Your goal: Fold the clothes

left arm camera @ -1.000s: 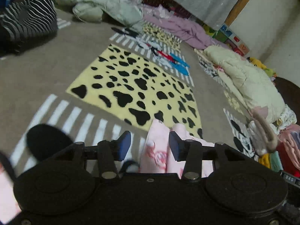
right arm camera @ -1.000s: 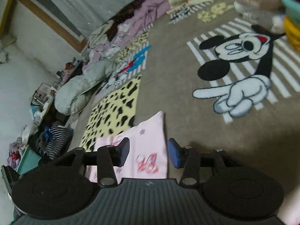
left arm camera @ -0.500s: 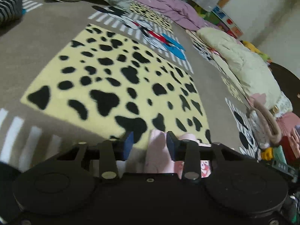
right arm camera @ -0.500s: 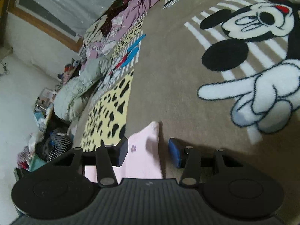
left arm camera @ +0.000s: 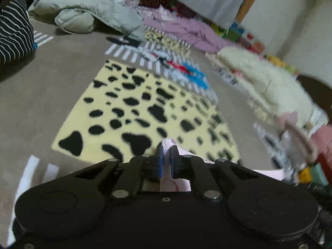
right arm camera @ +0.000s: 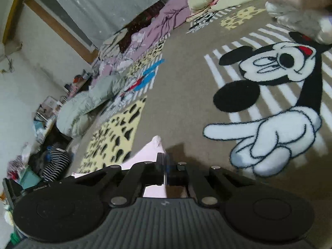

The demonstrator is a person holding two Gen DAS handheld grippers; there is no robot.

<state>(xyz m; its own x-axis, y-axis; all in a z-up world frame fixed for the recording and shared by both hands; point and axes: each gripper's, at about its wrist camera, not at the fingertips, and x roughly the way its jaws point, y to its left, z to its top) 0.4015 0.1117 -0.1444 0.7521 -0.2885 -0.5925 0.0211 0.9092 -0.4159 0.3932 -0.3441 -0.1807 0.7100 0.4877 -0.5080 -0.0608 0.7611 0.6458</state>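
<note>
A light pink garment (left arm camera: 170, 144) with a small print lies on the patterned rug. My left gripper (left arm camera: 165, 155) is shut on one of its corners, and the cloth sticks up between the blue pads. In the right wrist view the same pink garment (right arm camera: 148, 151) runs off to the left, and my right gripper (right arm camera: 165, 161) is shut on another corner, whose tip pokes out above the fingers. Most of the garment is hidden under the gripper bodies.
The rug shows a yellow black-spotted patch (left arm camera: 145, 114) and a cartoon mouse (right arm camera: 280, 83). A grey-green padded jacket (left arm camera: 83, 10), purple bedding (left arm camera: 182, 29), a cream quilt (left arm camera: 269, 83) and a striped black garment (left arm camera: 14, 31) ring the floor. More clothes pile up at the right (left arm camera: 319, 141).
Both grippers were open over the pink garment's corners; now both have shut on the cloth. The views have lifted and pulled back slightly, and the left view is motion-blurred.
</note>
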